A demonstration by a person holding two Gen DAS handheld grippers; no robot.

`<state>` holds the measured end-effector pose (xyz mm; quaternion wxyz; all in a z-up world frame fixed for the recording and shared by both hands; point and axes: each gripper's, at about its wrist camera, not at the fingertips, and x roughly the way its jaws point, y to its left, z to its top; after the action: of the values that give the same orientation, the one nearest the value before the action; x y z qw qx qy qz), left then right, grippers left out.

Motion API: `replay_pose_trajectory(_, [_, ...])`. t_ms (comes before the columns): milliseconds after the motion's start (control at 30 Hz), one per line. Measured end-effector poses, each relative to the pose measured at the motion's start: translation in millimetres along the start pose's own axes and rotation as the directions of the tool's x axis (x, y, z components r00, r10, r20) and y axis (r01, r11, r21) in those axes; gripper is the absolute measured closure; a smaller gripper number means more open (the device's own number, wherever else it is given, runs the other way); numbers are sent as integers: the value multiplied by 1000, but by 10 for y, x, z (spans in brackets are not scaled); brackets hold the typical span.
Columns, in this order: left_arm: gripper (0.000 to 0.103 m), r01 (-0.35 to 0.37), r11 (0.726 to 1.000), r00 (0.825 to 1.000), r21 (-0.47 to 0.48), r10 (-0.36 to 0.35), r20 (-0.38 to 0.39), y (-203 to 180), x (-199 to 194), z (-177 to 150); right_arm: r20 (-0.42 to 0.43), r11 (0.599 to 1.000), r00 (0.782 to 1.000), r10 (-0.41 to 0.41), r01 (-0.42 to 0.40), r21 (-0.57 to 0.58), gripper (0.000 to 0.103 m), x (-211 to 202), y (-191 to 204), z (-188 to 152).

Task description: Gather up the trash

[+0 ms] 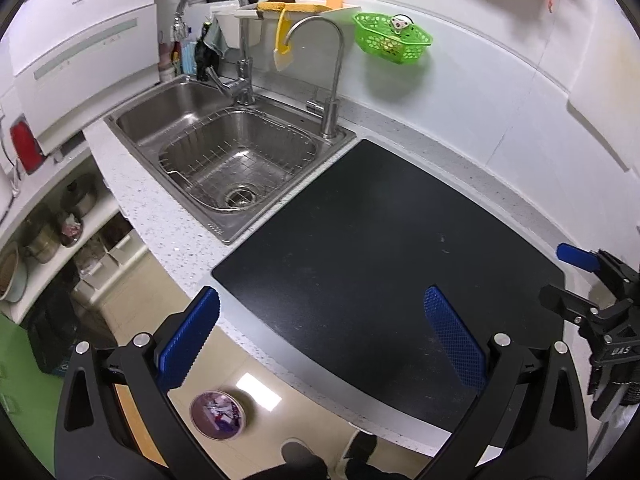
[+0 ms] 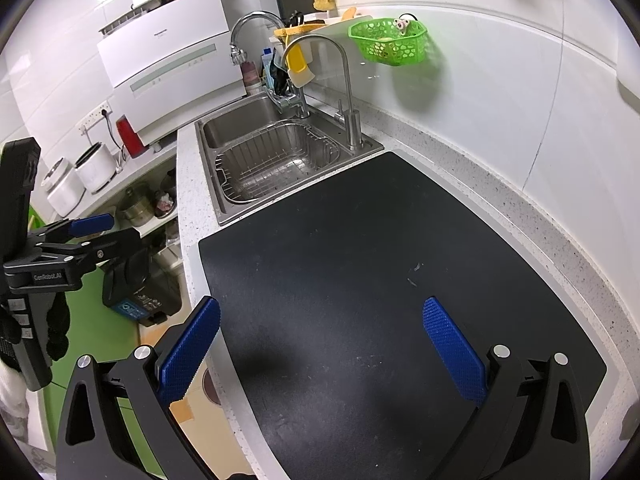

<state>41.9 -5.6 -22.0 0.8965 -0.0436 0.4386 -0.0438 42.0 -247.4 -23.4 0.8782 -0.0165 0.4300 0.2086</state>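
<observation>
My left gripper (image 1: pixel 320 308) is open and empty, held above the front edge of a black mat (image 1: pixel 380 248) on the white speckled counter. My right gripper (image 2: pixel 320 320) is open and empty above the same mat (image 2: pixel 380 280). A few tiny specks (image 2: pixel 414 274) lie on the mat; no larger piece of trash shows on it. The right gripper appears at the right edge of the left wrist view (image 1: pixel 592 280), and the left gripper at the left edge of the right wrist view (image 2: pixel 76 236). A round bin with a purple-lined opening (image 1: pixel 218 414) stands on the floor below the counter edge.
A steel double sink (image 1: pixel 224 148) with a wire basket and two faucets lies left of the mat. A green basket (image 1: pixel 394 38) hangs on the white wall. A white appliance (image 1: pixel 80 64) stands at the far left, with shelves of pots (image 1: pixel 48 236) below.
</observation>
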Motion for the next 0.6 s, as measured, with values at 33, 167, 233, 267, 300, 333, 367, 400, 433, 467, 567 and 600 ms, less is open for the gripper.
replay_pose_trajectory(33, [3,-4,1000,1000,-1,4,-3,2,2,5,0,1000,1000,0,0,0,6,1,-2,2])
replay_pose_trajectory(167, [3,-68,998,998,17,68,-17,-59,19,12,2,1000,1000,1,-1,-3,6,1,4,-5])
replay_pose_trajectory(233, [3,-78,997,997,29,79,-24,-93,21,7,1,1000,1000,1,-1,-3,6,-1,10,-11])
replay_pose_trajectory(267, [3,-75,997,997,26,76,-23,-99,17,3,1,1000,1000,1,-1,-2,6,-3,6,-9])
replay_pose_trajectory(300, [3,-76,997,997,16,77,-22,-95,12,0,1,1000,1000,1,-1,-3,6,-4,7,-10])
replay_pose_trajectory(333, [3,-70,998,997,7,70,-23,-86,13,-1,1,1000,1000,2,-2,-4,6,-6,15,-12])
replay_pose_trajectory(367, [3,-56,998,998,0,56,-24,-83,14,-5,1,1000,1000,2,-2,-5,6,-4,5,-15])
replay_pose_trajectory(400, [3,-48,999,999,-2,48,-24,-83,15,-10,1,1000,1000,3,-3,-6,6,-3,8,-13])
replay_pose_trajectory(433, [3,-47,999,999,1,47,-25,-89,16,-14,1,1000,1000,3,-3,-7,6,-5,12,-13])
replay_pose_trajectory(467, [3,-49,999,998,4,50,-25,-93,16,-18,2,1000,1000,4,-4,-7,6,-5,5,-16])
replay_pose_trajectory(567, [3,-47,999,999,-3,46,-24,-84,17,-13,2,1000,1000,4,-4,-7,6,-7,6,-17])
replay_pose_trajectory(600, [3,-53,999,998,-4,53,-20,-86,12,-12,2,1000,1000,4,-4,-8,6,-7,7,-18])
